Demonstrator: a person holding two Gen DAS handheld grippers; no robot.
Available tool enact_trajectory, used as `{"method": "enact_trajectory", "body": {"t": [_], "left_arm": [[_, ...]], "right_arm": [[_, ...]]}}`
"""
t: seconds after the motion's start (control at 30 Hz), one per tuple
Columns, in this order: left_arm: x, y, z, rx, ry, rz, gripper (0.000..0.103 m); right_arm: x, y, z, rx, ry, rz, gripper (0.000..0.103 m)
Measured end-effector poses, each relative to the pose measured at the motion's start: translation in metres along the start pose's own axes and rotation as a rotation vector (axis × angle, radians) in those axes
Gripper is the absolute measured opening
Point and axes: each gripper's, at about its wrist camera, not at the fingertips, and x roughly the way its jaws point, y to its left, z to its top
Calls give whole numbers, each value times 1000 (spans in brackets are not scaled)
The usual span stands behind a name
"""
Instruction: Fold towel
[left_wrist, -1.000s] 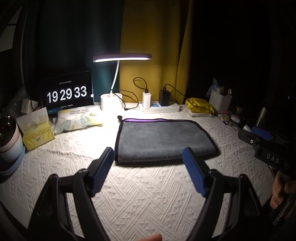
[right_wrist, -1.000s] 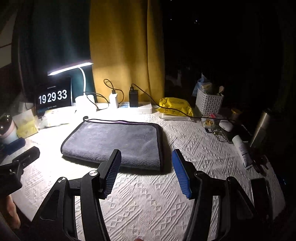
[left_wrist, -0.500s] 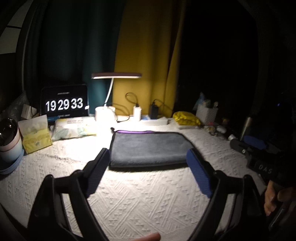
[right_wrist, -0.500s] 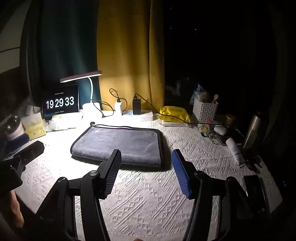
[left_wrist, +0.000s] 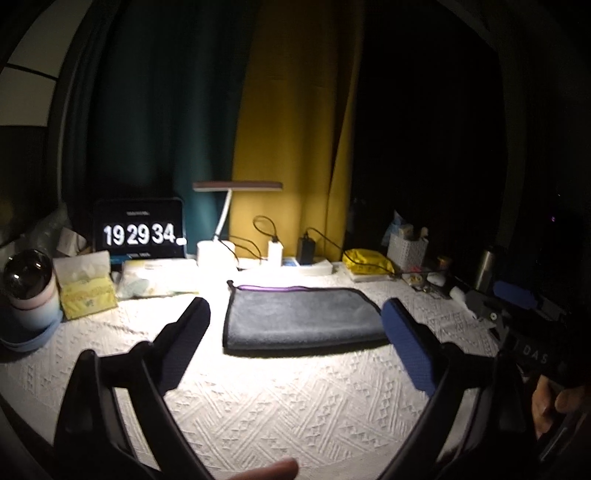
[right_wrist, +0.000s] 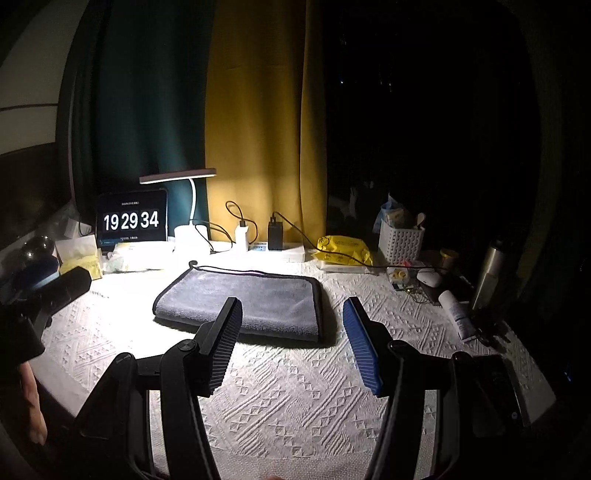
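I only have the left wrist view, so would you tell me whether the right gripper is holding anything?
Observer: No, the right gripper is open and empty, hanging short of the towel.
Operator: Thank you. Is anything lying close to it on its right?
Observer: Yes, a dark flat device lies on the tablecloth just right of it, apart from the towel.
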Motion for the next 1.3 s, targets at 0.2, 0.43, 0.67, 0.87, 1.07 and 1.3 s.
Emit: {"method": "enact_trajectory", "body": {"t": [0.2,0.43,0.67,0.87,1.07,1.3], "left_arm": [[-13,-6,4,54,-45,62,98],[-36,-4,11,69,-133,81,98],[-57,0,23,70,-204,90,98],[-66,3,29,72,-216,89,99],[-71,3,31,69,-225,93,99],[-69,3,31,65,-216,89,99]], "right_arm": [[-13,2,3,-7,-37,7,60],[-28,6,7,-12,-81,5,60],[-45,10,16,-15,-132,9,60],[-54,13,22,-17,-164,7,60],[-55,15,26,-18,-174,6,60],[-55,15,26,-17,-170,7,60]]}}
